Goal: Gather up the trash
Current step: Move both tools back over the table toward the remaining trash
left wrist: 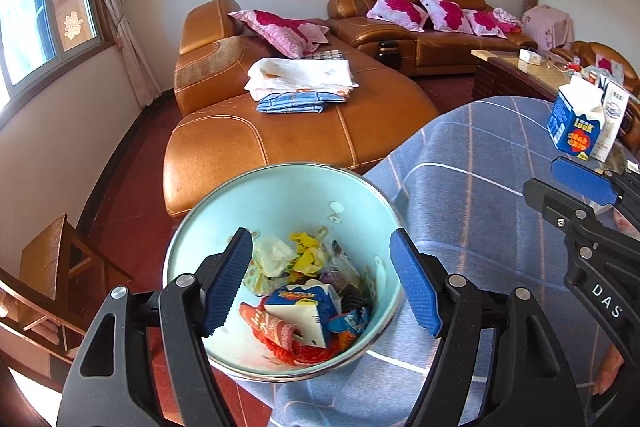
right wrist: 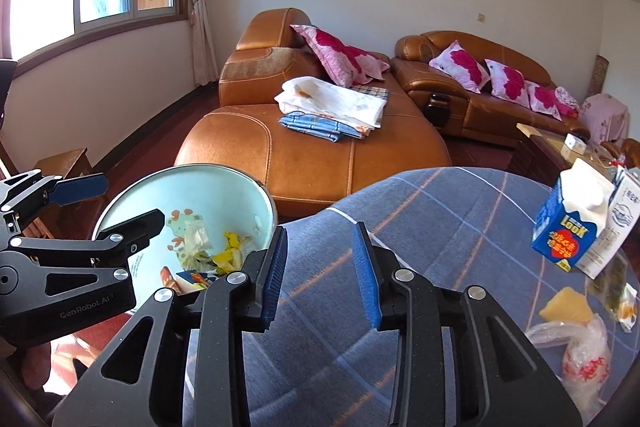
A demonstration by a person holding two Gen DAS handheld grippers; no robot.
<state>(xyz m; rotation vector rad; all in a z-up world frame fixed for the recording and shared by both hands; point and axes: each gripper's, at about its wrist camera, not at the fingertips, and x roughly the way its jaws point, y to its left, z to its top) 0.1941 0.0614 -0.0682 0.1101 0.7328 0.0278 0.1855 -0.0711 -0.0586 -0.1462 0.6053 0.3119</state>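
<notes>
A pale blue trash bin [left wrist: 224, 211] stands on the floor beside the table and holds several wrappers and a small blue and white carton [left wrist: 304, 311]. My left gripper [left wrist: 320, 279] is open and empty, right above the bin's mouth. The bin also shows in the right wrist view [right wrist: 240, 195]. My right gripper [right wrist: 320, 275] is open and empty above the table's blue checked cloth [right wrist: 440, 227]. A blue and white milk carton [right wrist: 568, 223] stands at the table's far right. A yellow piece [right wrist: 566, 305] and a crumpled plastic bag [right wrist: 580, 351] lie near it.
A brown leather sofa [left wrist: 280, 131] with folded cloths stands behind the bin. A wooden stool [left wrist: 60, 259] is on the left by the wall. A coffee table [left wrist: 516, 71] stands at the back right. A second white carton [right wrist: 616, 227] stands behind the milk carton.
</notes>
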